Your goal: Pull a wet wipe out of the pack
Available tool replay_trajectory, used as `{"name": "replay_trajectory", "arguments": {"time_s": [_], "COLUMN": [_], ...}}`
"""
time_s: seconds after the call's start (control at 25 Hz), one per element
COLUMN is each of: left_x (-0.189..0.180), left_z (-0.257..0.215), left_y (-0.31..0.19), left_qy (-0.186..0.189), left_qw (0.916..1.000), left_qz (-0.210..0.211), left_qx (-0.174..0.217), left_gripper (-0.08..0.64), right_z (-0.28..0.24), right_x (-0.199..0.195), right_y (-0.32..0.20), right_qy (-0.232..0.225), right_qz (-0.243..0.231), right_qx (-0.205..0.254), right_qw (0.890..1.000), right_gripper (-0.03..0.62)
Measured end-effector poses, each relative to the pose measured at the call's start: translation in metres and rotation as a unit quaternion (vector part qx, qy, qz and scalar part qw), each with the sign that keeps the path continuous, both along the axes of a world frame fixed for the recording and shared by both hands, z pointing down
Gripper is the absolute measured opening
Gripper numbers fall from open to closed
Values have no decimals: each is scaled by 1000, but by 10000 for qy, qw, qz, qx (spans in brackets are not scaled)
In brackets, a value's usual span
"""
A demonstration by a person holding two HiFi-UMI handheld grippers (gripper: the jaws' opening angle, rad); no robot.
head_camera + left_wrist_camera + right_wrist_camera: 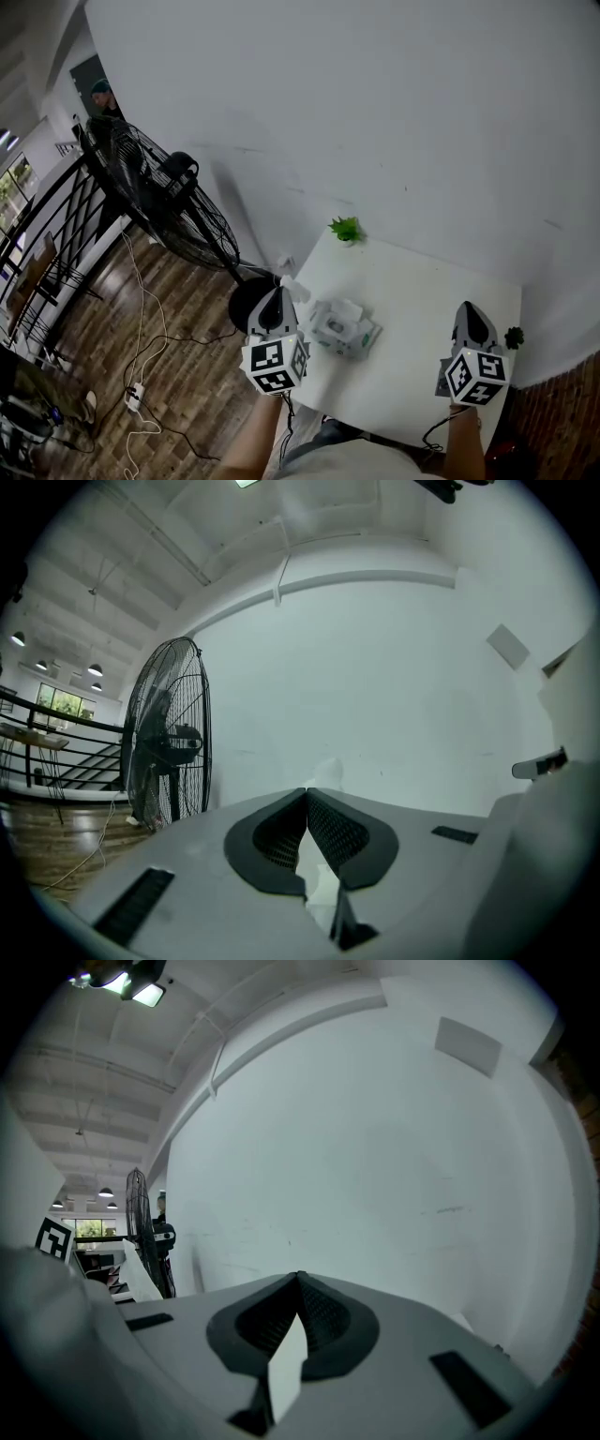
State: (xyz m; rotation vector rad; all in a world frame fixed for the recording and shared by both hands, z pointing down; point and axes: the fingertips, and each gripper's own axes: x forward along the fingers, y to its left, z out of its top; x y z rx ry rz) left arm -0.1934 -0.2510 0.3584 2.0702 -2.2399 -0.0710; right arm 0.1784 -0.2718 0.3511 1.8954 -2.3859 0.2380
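Note:
The wet wipe pack (344, 330), white with green print, lies in the middle of the white table (422, 300) with a white flap or wipe standing at its top. My left gripper (278, 289) is over the table's left edge, just left of the pack, raised and pointing at the wall. It is shut on a wet wipe (293, 287), whose white tuft (327, 772) sticks out past the closed tips (307, 789). My right gripper (466, 306) hovers over the table's right side, far from the pack. Its jaws meet at the tips (298, 1276) and nothing shows beyond them.
A small green plant (346, 228) stands at the table's far edge and a dark one (514, 336) at its right edge. A large black floor fan (159, 192) stands left of the table, with cables and a power strip (134, 394) on the wooden floor. A white wall rises behind.

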Motion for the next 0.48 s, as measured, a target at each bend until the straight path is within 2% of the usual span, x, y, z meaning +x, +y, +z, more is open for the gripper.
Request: {"name": "replay_trajectory", "arguments": {"time_s": [0.48], "left_x": [-7], "left_z": [3], "left_y": [-1], "left_qy": [13], "left_qw": [10000], "left_qz": [-7], "left_qx": [-95], "left_gripper": [14], "right_z": [1], "right_x": [-12], "right_y": [-5], "right_qy": [-57], "right_qz": [-66], "right_qx": [-42], "right_qw": [10000], "right_gripper": [0]}}
